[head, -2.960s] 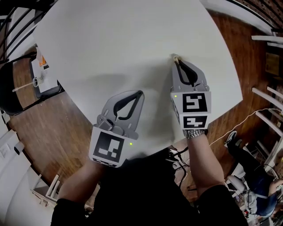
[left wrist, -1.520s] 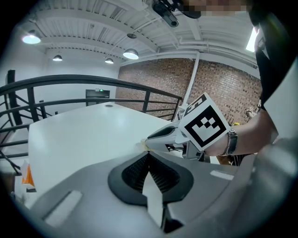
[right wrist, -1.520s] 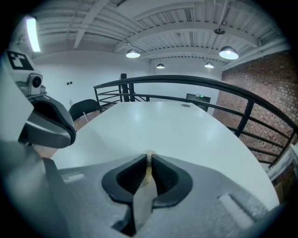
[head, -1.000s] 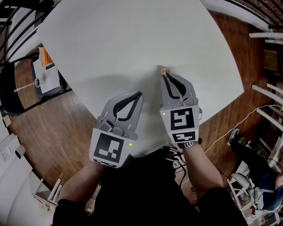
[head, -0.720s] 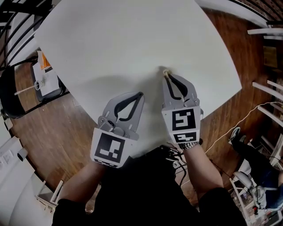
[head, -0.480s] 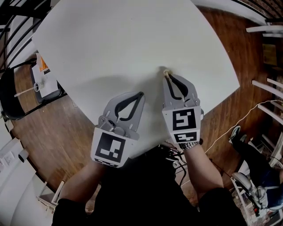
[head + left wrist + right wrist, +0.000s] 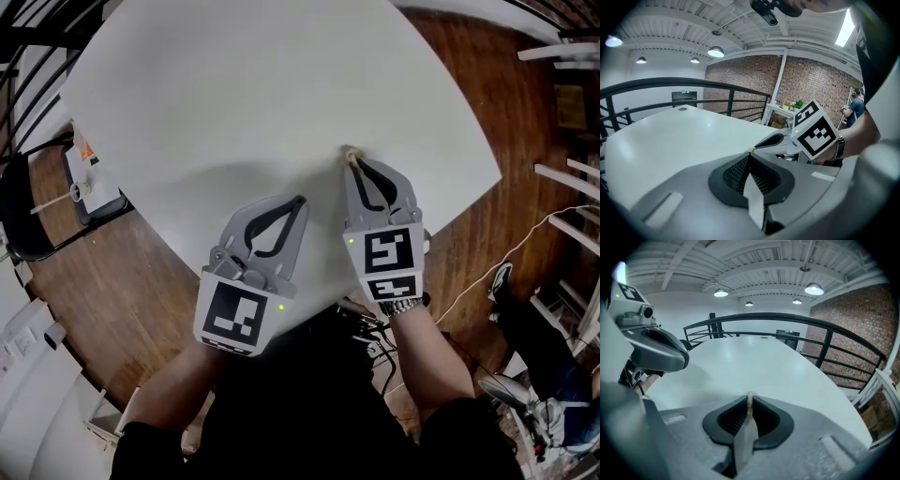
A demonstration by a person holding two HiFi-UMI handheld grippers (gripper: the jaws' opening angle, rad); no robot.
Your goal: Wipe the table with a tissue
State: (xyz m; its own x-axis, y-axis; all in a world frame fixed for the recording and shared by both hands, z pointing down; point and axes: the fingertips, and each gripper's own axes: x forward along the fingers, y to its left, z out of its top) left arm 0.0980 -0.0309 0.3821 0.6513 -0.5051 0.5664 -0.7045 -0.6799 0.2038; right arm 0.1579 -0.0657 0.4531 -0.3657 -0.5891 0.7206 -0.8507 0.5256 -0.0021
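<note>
**Ana:** Pinching anything, that right hand-held gripper (image 7: pixel 352 156)?

**Ben:** Yes. Its two jaws are pressed tight on a small bit of pale tissue (image 7: pixel 750 398). Only a tiny tuft pokes out past the jaw tips.

**Ana:** Where is the tissue on the white counter (image 7: pixel 262 84)?

**Ben:** Right at the front end of the right hand-held gripper. It is over the near part of the counter, not far in from the round edge. The tips point down at the top, but I cannot tell if the tuft touches it.

**Ana:** And the left hand-held gripper (image 7: pixel 297 201)?

**Ben:** Its jaws are pressed together too, with nothing between them. It is just beside the right one, on its left and a bit further back toward the person. Its back end hangs past the counter edge.

**Ana:** What is behind the right one?

**Ben:** The person's hand holds it, with a wristwatch (image 7: pixel 401 307) just behind the gripper.

**Ana:** Anything else around?

**Ben:** A brown wooden floor (image 7: pixel 112 272) lies below. A black chair (image 7: pixel 17 211) stands well off to the left of the left hand-held gripper, with something white and orange lying on its seat.
</note>
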